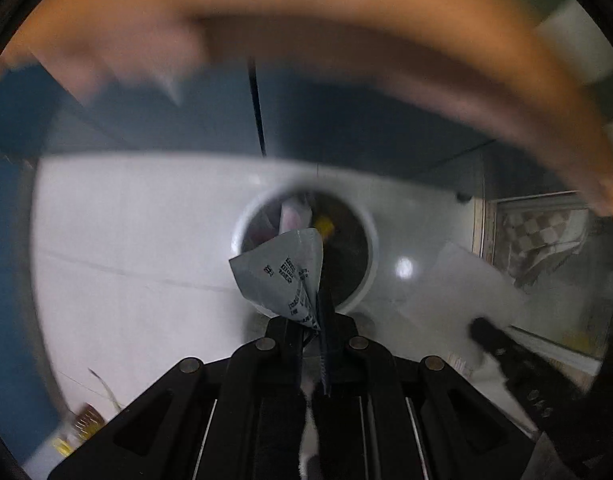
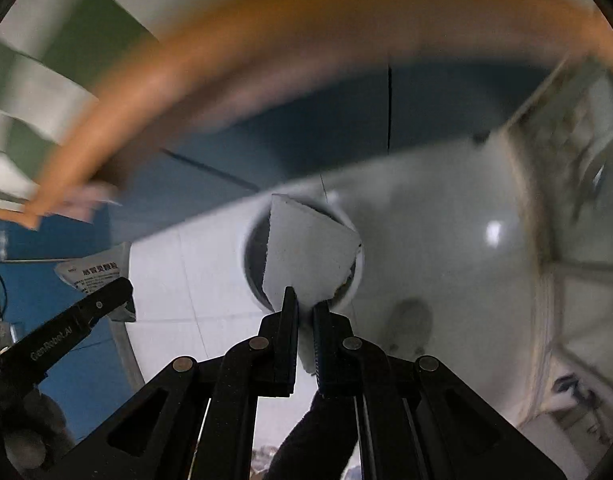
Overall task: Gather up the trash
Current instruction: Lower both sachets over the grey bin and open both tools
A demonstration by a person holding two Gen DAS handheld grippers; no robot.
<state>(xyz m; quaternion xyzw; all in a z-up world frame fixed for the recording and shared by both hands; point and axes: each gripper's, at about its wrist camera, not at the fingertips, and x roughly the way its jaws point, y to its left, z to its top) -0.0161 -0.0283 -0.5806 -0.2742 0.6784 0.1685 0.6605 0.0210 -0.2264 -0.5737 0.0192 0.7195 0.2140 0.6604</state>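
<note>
My left gripper (image 1: 312,326) is shut on a grey printed sachet wrapper (image 1: 280,276) and holds it above a round white trash bin (image 1: 366,280) on the white floor. The bin holds several scraps, one yellow (image 1: 323,226). My right gripper (image 2: 305,304) is shut on a pale grey torn piece of card (image 2: 306,252), held over the same bin (image 2: 356,276). In the right wrist view the left gripper (image 2: 122,292) shows at the left with its wrapper (image 2: 92,274). In the left wrist view the right gripper (image 1: 480,326) shows at the lower right.
A blue wall panel (image 1: 366,124) and an orange wooden edge (image 1: 386,8) stand behind the bin. A checkered cloth (image 1: 542,240) lies at the right. Small yellow scraps (image 1: 78,428) lie on the floor at the lower left. Both views are blurred by motion.
</note>
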